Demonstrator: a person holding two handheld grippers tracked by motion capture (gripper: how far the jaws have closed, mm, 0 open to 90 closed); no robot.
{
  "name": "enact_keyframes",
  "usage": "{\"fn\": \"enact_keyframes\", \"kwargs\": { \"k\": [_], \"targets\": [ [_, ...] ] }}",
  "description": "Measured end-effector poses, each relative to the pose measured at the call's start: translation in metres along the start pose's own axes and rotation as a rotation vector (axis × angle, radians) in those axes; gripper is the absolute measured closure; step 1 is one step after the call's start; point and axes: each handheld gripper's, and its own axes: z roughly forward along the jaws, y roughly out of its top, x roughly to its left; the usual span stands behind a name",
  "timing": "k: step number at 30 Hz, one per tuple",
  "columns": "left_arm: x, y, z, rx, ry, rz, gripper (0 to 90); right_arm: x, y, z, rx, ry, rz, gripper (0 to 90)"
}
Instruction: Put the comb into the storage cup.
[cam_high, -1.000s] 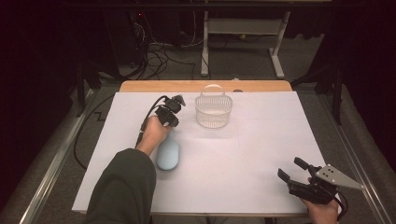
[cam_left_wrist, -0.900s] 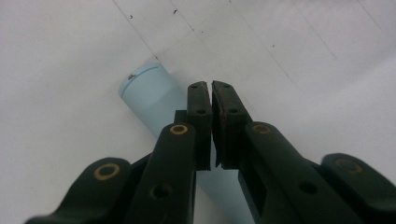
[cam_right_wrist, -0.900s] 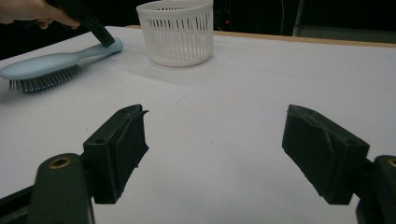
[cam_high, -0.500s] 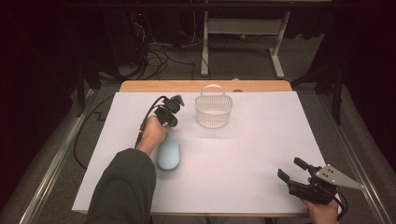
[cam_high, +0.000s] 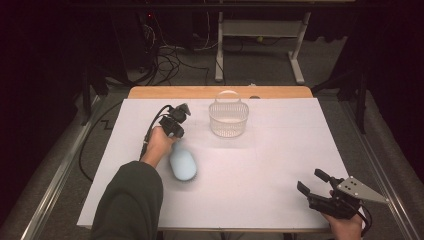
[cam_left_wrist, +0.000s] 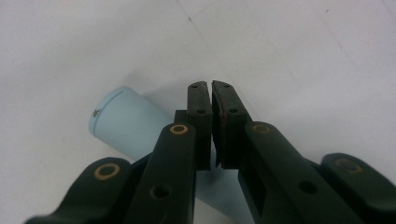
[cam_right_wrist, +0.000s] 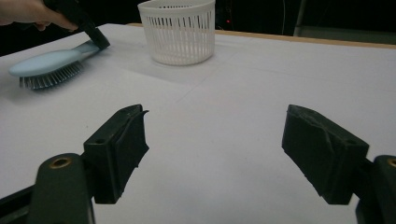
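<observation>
The light blue hairbrush (cam_high: 183, 165), lying bristles-down left of centre on the tabletop (cam_high: 280, 150), looks light, rigid and smooth, best pinched by its narrow handle, where the left claw (cam_high: 176, 126) sits pressed together.

Bright white table (cam_high: 280, 165), dark surroundings; soft shadows, slightly blurred close-ups

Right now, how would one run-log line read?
left gripper: shut, over hairbrush handle | right gripper: open, empty | hairbrush: bristles down | basket: upright, apart
</observation>
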Motion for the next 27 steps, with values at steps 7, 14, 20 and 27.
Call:
{"fn": "enact_keyframes", "kwargs": {
  "k": [7, 14, 20, 27],
  "targets": [
    [0.007, -0.013, 0.003, -0.014, -0.015, -0.023, 85.2, 0.001, 0.000, 0.000, 0.001, 0.002, -0.002, 22.6],
    [0.011, -0.019, 0.001, -0.015, -0.011, -0.024, 85.3, 0.001, 0.000, 0.000, 0.002, 0.001, -0.003, 22.6],
    [0.012, -0.025, 0.000, -0.011, -0.006, -0.020, 85.3, 0.001, 0.000, 0.001, 0.006, -0.002, 0.000, 22.5],
    [0.014, -0.033, -0.005, -0.015, -0.001, -0.014, 85.3, 0.001, 0.000, 0.001, 0.007, -0.003, -0.001, 22.6]
  ]
}}
